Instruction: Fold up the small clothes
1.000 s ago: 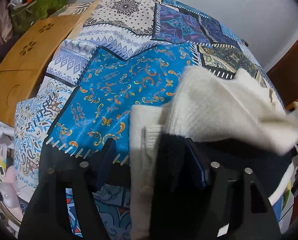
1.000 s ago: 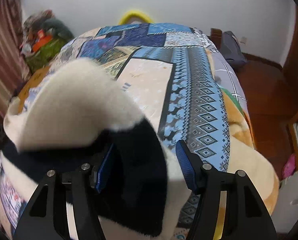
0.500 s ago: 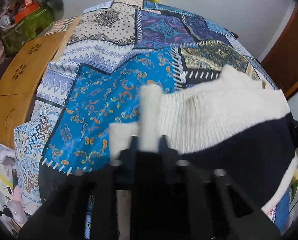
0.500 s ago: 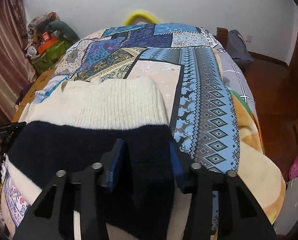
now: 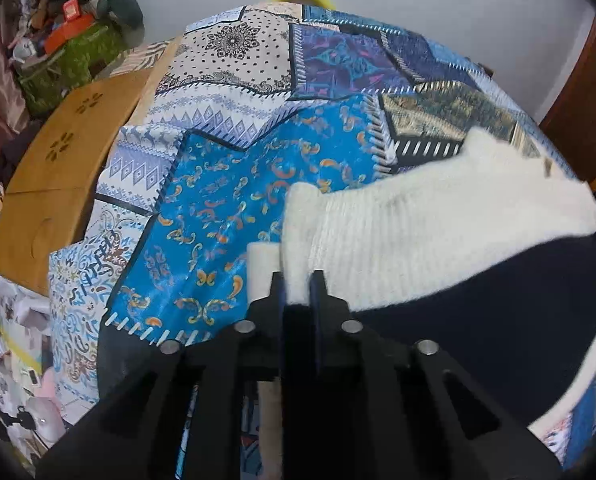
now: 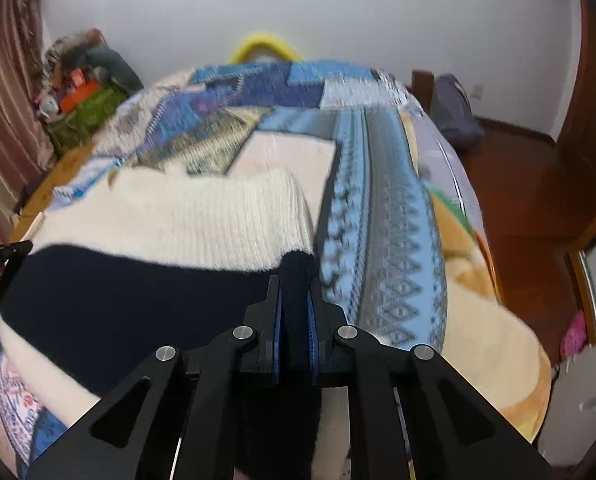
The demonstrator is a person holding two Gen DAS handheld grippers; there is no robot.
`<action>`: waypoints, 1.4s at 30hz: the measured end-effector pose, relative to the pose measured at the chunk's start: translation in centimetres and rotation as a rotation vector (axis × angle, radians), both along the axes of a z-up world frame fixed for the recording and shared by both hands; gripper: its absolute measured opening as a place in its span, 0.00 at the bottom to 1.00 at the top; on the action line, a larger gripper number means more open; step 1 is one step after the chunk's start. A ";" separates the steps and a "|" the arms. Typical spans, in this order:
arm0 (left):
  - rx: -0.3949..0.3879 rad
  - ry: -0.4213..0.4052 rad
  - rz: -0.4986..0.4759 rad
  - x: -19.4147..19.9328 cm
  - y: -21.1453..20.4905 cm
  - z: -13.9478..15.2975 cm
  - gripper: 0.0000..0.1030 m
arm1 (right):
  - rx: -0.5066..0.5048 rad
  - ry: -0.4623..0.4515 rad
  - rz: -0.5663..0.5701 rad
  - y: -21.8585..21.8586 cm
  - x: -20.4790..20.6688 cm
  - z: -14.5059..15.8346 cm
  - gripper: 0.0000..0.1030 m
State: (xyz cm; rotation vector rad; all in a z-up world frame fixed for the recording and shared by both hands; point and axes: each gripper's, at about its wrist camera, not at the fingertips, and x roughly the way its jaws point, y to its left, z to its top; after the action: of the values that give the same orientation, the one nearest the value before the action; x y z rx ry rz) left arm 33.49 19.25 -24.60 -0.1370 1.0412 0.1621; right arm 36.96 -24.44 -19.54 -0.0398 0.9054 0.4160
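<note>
We hold the cream-and-navy knit sweater (image 5: 438, 232) by its two near corners, and it lies across the patchwork quilt (image 5: 233, 184) of the bed with its long axis running side to side between our hands. At the left end, the left hand-held gripper (image 5: 298, 288) is clamped on the cream edge of the sweater, which rises directly ahead of the fingertips and spreads away to the right of them; a loose cream strip lies just beside the left finger. At the right end, the right hand-held gripper (image 6: 295, 292) is clamped on the navy band (image 6: 129, 300), with the body of the sweater spreading to its left and the cream ribbed panel (image 6: 201, 224) lying beyond. Each hand is nearest its own corner, so we judge that the coming fold depends on carrying both corners forward together, across the long axis. Compared with the earlier frames, both pairs of jaws have just been closing: they stood wide around the fabric, and now they pinch it, and the cream part that was bunched up high now lies spread flat.
</note>
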 end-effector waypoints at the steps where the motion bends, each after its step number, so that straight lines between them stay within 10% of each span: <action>1: 0.008 -0.012 -0.011 -0.4 -0.2 0.3 0.15 | -0.008 -0.010 0.001 0.0 -0.3 0.2 0.12; 19: 0.006 -0.212 -0.184 -3.8 -7.0 10.0 0.50 | 0.081 -0.138 0.269 7.7 -5.7 7.3 0.64; 32: -0.026 -0.045 -0.249 -1.4 -11.9 2.1 0.60 | 0.010 0.030 0.350 13.5 -5.7 0.5 0.68; 35: 0.019 -0.091 -0.227 -1.9 -11.4 1.5 0.80 | 0.005 0.023 0.364 12.8 -5.9 -0.5 0.69; 42: 0.005 -0.082 -0.210 -2.6 -9.1 1.8 0.84 | -0.047 -0.006 0.300 9.4 -5.9 -0.2 0.69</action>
State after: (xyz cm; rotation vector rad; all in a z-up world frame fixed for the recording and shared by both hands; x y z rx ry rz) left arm 30.87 10.16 -22.85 -0.0285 0.9662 -0.0310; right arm 31.09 -15.02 -19.75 -0.2218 0.9060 0.6730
